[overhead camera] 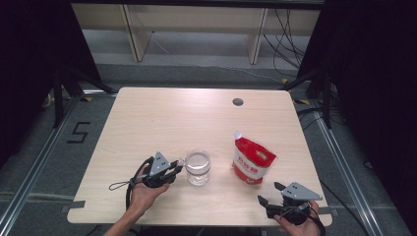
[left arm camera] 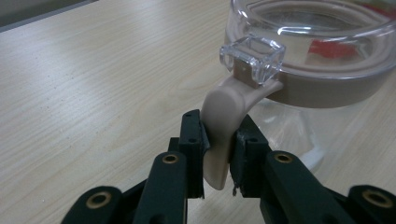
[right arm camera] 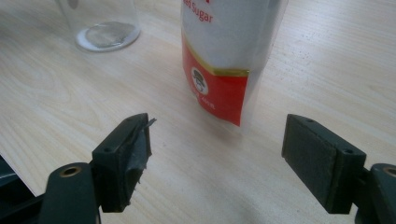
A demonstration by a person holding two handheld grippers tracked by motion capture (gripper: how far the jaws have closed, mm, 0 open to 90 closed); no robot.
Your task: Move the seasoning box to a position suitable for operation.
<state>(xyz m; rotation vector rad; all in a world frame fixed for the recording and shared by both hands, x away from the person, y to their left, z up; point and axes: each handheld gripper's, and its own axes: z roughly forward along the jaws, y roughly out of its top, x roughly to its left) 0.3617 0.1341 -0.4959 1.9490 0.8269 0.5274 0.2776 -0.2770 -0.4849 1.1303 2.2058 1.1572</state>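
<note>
My left gripper [left arm camera: 218, 149] has its jaws clamped on the beige handle [left arm camera: 223, 121] of the clear jar [overhead camera: 198, 167], mid-worktop [overhead camera: 162, 118]. My right gripper [right arm camera: 217, 158] gapes empty before the sugar pouch [right arm camera: 224, 56]. Pouch untouched; filling not started, I judge.

The counter [overhead camera: 162, 118] is a pale wood-grain top with rounded corners — a round dark cable hole [overhead camera: 238, 102] sits near its far edge, right of the middle. Beyond it stands a light wooden shelf unit [overhead camera: 196, 24] on slim legs, with loose black cables [overhead camera: 287, 34] hanging at its right end. Black curtains [overhead camera: 369, 73] close off both sides. The grey floor [overhead camera: 196, 76] carries metal rails [overhead camera: 29, 172] along each side — a black mark shaped like a "5" [overhead camera: 78, 132] is taped left of the counter.
</note>
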